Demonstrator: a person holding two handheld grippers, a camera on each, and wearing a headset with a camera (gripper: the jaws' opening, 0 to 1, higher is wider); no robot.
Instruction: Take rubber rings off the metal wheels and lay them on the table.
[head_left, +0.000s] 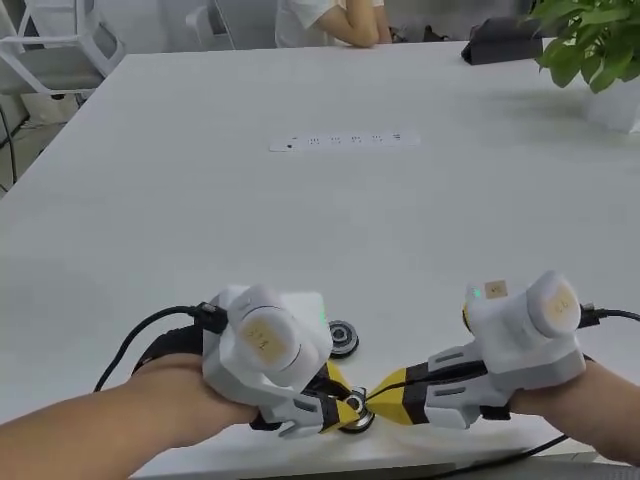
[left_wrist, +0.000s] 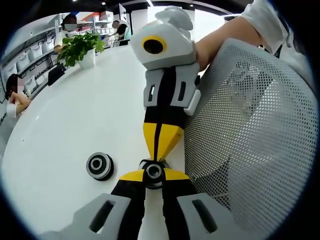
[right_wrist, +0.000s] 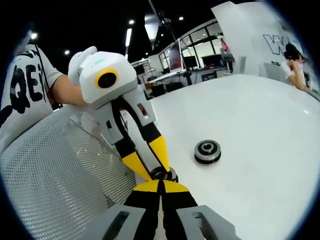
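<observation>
A small metal wheel (head_left: 356, 420) (left_wrist: 153, 171) (right_wrist: 165, 174) with a black rubber ring is held just above the white table's (head_left: 300, 220) front edge. My left gripper (head_left: 342, 406) (left_wrist: 153, 175) (right_wrist: 156, 167) is shut on it from the left. My right gripper (head_left: 372, 398) (right_wrist: 161, 184) (left_wrist: 159, 156) comes from the opposite side, jaws shut, and pinches the ring at the wheel's rim. A second wheel (head_left: 343, 337) (left_wrist: 99, 165) (right_wrist: 207, 151), with its black ring still on, lies flat on the table just beyond the grippers.
A white power strip (head_left: 345, 140) lies mid-table. At the far right stand a potted plant (head_left: 590, 45) and a black bag (head_left: 500, 42). A person (head_left: 340, 20) sits at the far end. A grey mesh chair back (left_wrist: 250, 125) (right_wrist: 60, 165) is close to the table's front edge.
</observation>
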